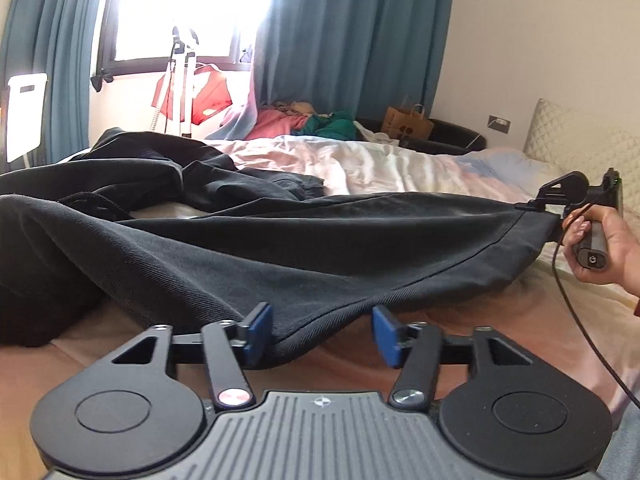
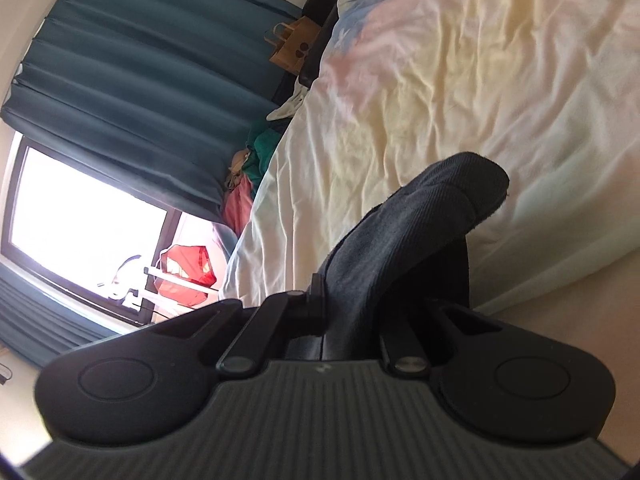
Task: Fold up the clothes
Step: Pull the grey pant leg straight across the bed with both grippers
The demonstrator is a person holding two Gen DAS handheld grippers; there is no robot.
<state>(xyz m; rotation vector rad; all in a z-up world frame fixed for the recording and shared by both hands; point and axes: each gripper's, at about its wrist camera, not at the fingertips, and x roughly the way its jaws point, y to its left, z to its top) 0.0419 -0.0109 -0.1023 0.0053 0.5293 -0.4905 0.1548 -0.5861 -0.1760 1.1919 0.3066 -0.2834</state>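
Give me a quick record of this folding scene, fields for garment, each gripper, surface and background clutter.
garment: dark sweatshirt, spread over the bed, one edge lifted
left gripper: jaws open, straddling the near hem
right gripper: jaws shut on a far corner of the hem
surface: bed with pale rumpled sheet
background: teal curtains, brown paper bag, pile of coloured clothes

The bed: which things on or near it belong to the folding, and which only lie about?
Job:
dark garment
left gripper, open at its hem
right gripper, shut on its corner

Lying about:
paper bag
clothes pile
red bag
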